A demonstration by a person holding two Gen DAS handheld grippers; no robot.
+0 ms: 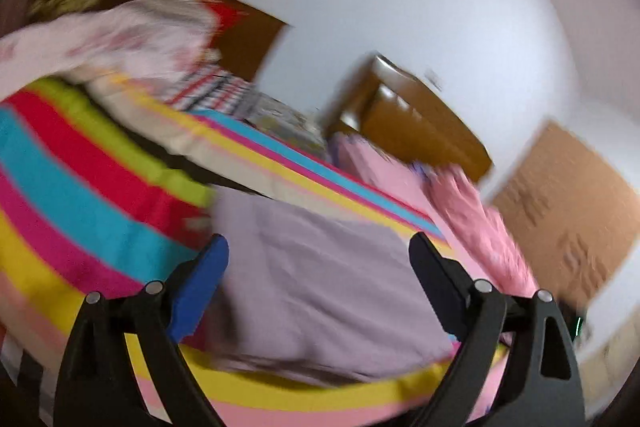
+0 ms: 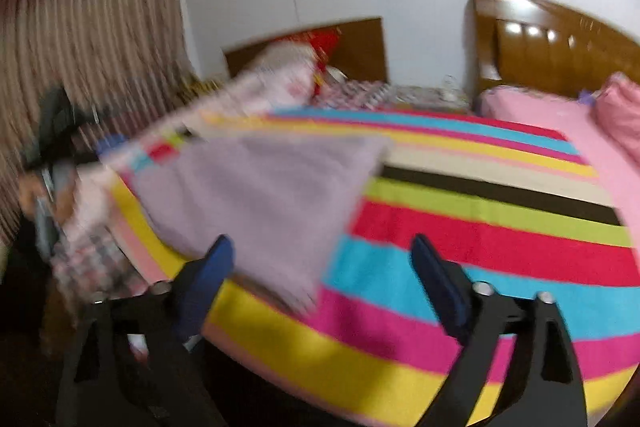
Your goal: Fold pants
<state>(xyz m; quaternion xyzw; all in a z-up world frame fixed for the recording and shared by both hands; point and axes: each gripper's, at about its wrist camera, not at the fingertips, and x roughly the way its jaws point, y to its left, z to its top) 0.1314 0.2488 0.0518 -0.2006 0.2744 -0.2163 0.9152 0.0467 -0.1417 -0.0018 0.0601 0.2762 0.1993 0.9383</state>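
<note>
Left wrist view: both the left gripper (image 1: 318,247) and right gripper (image 2: 322,249) gape over lilac pants (image 1: 320,291)

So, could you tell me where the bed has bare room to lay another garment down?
The striped blanket lies bare right of the lilac pants, up to the pink bedding. It is crowded behind and left of the pants, where patterned bedding is heaped.

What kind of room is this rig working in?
Most likely a home bedroom: lilac pants lie on a bed with a striped bedspread, a wooden headboard stands against the wall, and a pleated curtain hangs at one side.
</note>
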